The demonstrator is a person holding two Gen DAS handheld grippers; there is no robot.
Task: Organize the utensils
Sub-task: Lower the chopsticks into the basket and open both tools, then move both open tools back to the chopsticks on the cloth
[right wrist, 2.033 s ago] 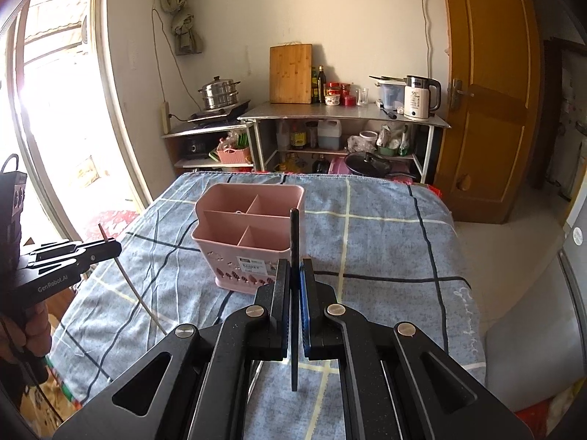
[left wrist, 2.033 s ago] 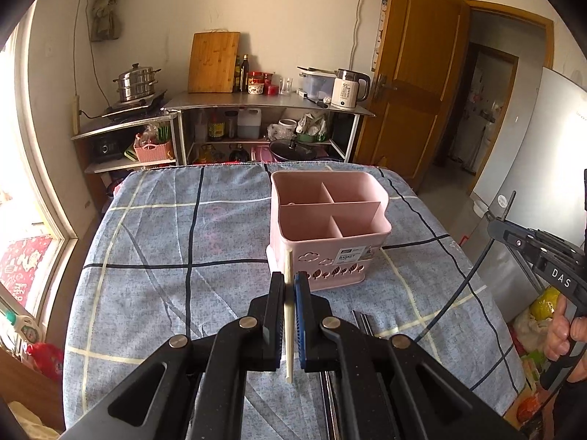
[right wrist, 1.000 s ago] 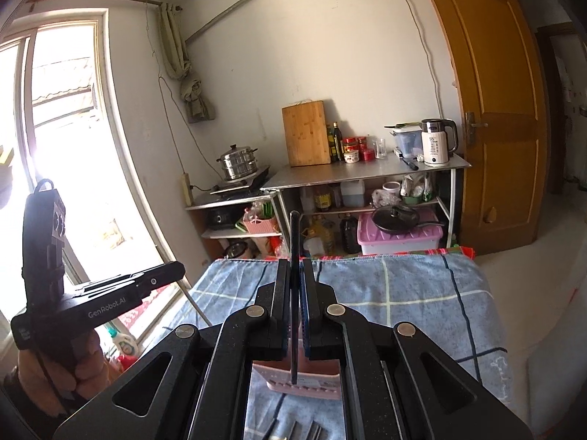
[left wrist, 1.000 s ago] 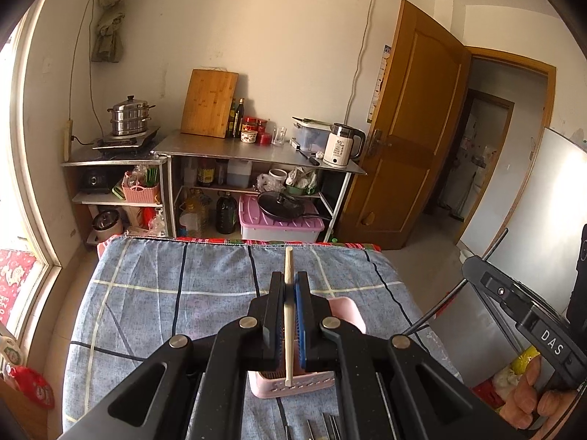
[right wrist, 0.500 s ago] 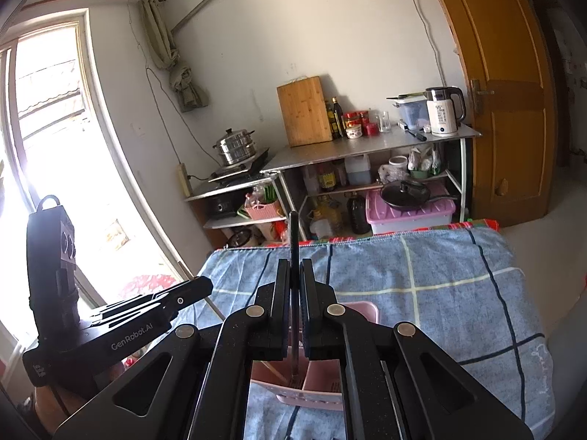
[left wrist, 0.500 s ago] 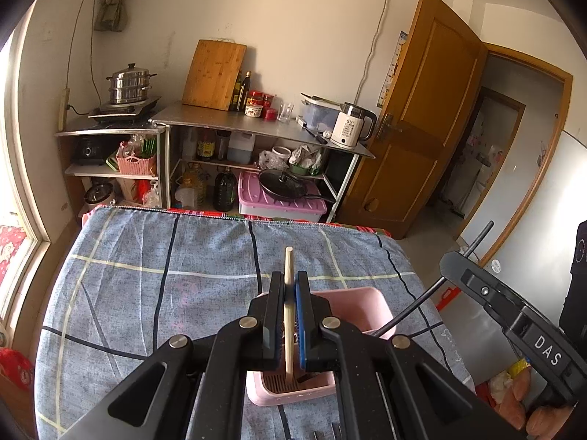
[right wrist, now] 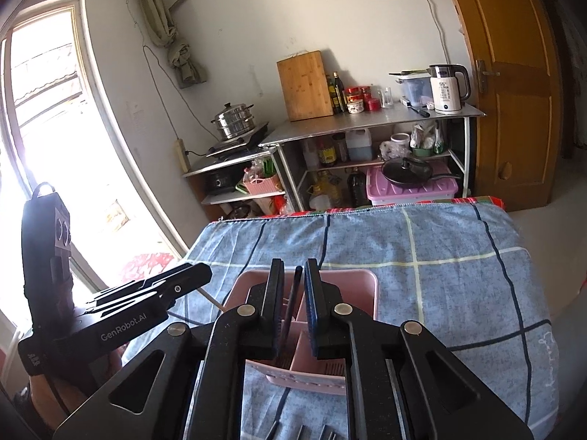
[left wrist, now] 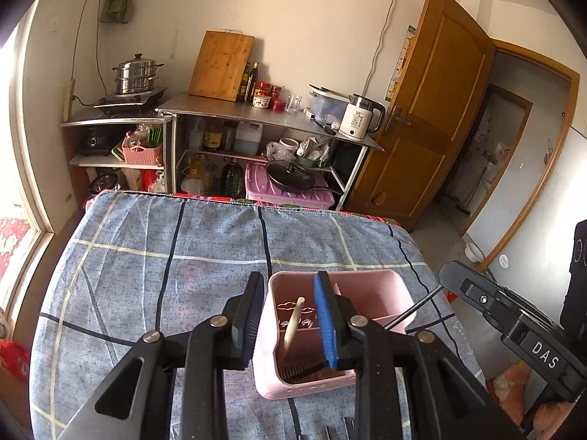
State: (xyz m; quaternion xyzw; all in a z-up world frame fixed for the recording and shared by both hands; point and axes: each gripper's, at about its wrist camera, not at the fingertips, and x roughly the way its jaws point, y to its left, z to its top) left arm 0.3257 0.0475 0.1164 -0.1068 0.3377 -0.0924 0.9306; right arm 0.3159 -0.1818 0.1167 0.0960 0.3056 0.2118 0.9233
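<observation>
A pink utensil caddy (left wrist: 381,286) with compartments stands on the blue checked tablecloth (left wrist: 146,256); it also shows in the right wrist view (right wrist: 352,278). My left gripper (left wrist: 290,300) is open above it, and a light wooden chopstick (left wrist: 292,328) leans loose inside a near compartment. My right gripper (right wrist: 293,282) is open over the caddy, and a black chopstick (right wrist: 291,300) stands free between its jaws, its lower end in a compartment. The same black chopstick (left wrist: 411,311) slants across the caddy in the left wrist view.
Metal utensil ends (right wrist: 304,432) lie on the cloth near the front edge. A steel shelf (left wrist: 264,113) with a kettle, cutting board and pots stands beyond the table. A wooden door (left wrist: 433,110) is at the right, a window (right wrist: 44,117) at the left.
Both grippers came down over the caddy and opened. The wooden chopstick left the left jaws and the black chopstick left the right jaws; both now rest in the caddy.
</observation>
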